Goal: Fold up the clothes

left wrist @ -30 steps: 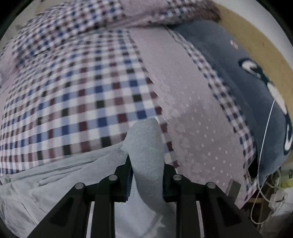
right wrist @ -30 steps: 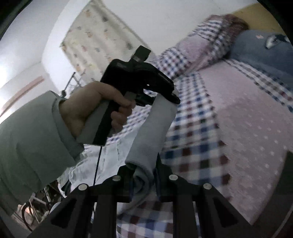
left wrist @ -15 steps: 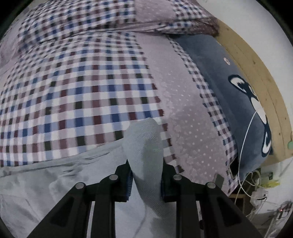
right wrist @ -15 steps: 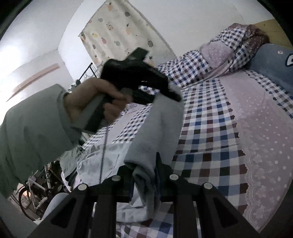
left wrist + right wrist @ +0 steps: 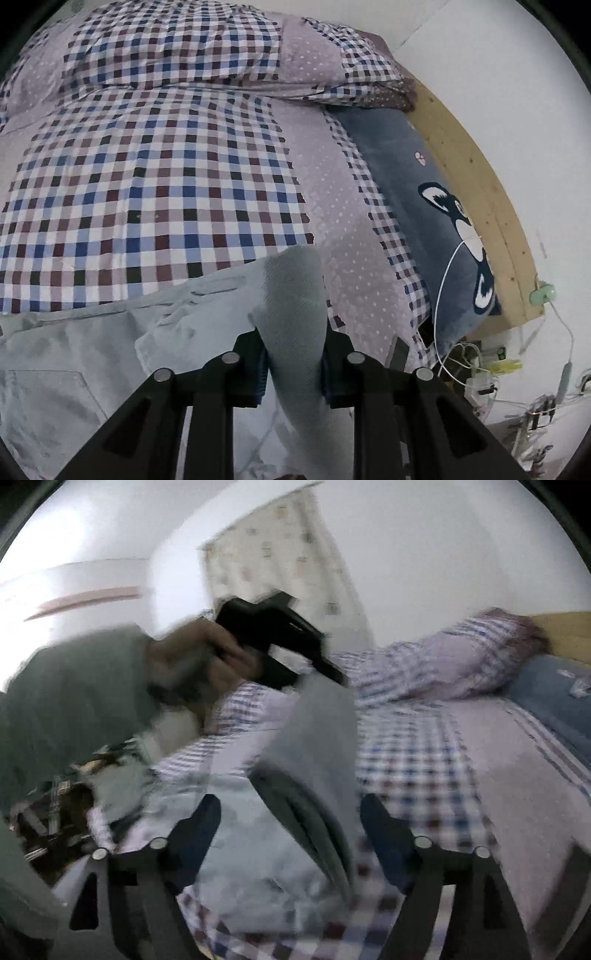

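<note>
Your right tool (image 5: 291, 827) has just opened off the grey garment (image 5: 291, 306), leaving your left tool (image 5: 291, 363) alone gripping it.

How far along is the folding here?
Early. The pale blue garment lies mostly spread on the checked bed cover, with no tidy fold visible. In hand: the left gripper grips its edge; the right gripper is open. Folding remains.
</note>
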`<act>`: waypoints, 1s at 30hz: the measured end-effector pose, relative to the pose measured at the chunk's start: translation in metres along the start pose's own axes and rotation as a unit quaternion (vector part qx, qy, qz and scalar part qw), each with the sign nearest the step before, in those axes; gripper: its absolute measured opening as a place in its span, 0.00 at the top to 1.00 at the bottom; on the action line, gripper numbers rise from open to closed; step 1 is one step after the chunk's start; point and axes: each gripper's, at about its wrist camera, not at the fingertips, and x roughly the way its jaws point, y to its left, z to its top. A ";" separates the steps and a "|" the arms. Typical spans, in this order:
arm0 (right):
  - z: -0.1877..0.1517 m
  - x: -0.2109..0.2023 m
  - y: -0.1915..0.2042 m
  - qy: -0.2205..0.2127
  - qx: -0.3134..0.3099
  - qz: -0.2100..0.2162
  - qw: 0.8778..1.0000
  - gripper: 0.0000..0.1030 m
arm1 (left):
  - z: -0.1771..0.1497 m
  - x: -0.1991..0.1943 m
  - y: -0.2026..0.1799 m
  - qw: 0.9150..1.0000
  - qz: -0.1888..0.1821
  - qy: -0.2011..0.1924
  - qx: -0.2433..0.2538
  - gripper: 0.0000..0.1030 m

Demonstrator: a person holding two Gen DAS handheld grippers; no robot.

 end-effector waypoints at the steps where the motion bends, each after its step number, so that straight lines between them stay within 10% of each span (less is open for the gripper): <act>1: -0.010 0.006 0.003 0.017 0.002 -0.019 1.000 0.20 | 0.000 -0.003 0.001 1.000 -0.003 0.000 0.001 0.78; 3: -0.025 0.022 0.011 0.057 -0.014 -0.059 0.997 0.20 | -0.001 -0.005 0.006 1.000 -0.007 0.001 -0.002 0.78; 12: 0.004 0.033 0.041 -0.007 -0.139 -0.133 0.981 0.21 | -0.008 0.030 0.021 0.998 -0.018 0.028 -0.045 0.78; 15: -0.001 0.059 0.024 0.043 -0.115 -0.130 0.984 0.82 | -0.009 0.056 0.018 0.998 -0.017 0.036 -0.054 0.76; 21: -0.008 0.064 -0.016 0.063 -0.051 -0.134 0.988 0.83 | -0.025 0.105 0.010 0.996 -0.018 0.055 -0.061 0.39; 30: 0.007 0.057 -0.016 0.050 -0.055 -0.114 0.991 0.83 | -0.096 0.130 -0.046 0.993 0.016 0.109 0.032 0.33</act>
